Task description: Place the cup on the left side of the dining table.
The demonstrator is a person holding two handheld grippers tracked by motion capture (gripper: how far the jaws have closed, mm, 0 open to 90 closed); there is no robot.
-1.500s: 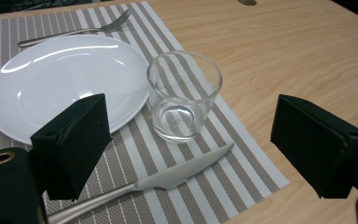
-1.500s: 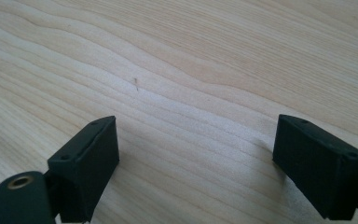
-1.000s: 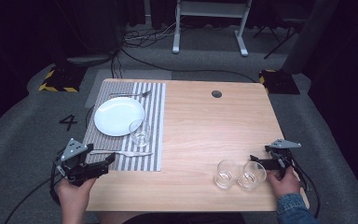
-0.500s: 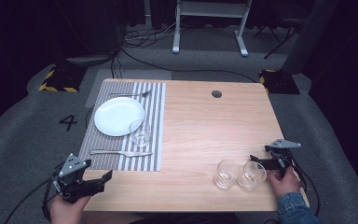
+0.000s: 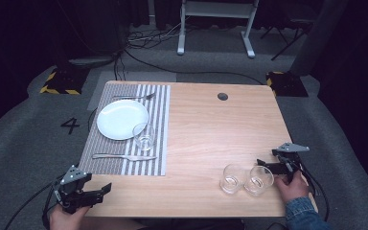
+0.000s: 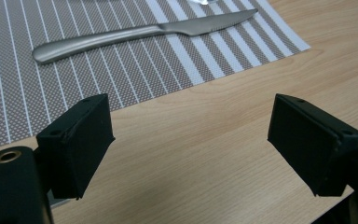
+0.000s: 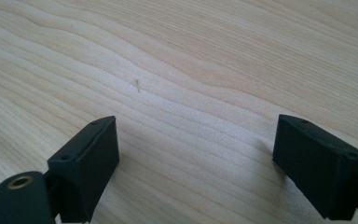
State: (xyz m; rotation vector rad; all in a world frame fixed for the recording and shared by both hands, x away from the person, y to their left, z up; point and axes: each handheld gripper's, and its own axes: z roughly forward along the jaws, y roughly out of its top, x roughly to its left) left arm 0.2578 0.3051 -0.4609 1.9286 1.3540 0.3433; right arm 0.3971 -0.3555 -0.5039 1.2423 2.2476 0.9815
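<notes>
My left gripper [image 5: 104, 190] hovers low over the table's near-left corner, just short of the striped placemat [image 5: 159, 143]. Its jaws are open with only bare wood between them [image 6: 189, 140], and they have just been closing a little. A steel knife [image 6: 140, 32] lies on the mat's near strip [image 5: 124, 156], beyond the jaws and apart from them. My right gripper [image 5: 262, 166] rests near the right edge, open over bare wood [image 7: 196, 154]. Two empty glasses [image 5: 233, 178] [image 5: 259, 179] stand side by side just in front of it.
On the placemat sit a white plate [image 5: 122, 119], a fork [image 5: 134, 97] behind it and a third glass [image 5: 143, 135] by the plate's right rim. The wooden table [image 5: 211, 129] has a cable hole [image 5: 223, 96] at the back.
My left gripper has dropped and drawn back from the mat's near-left edge to the table's front corner. The right gripper and the glasses have kept still.
</notes>
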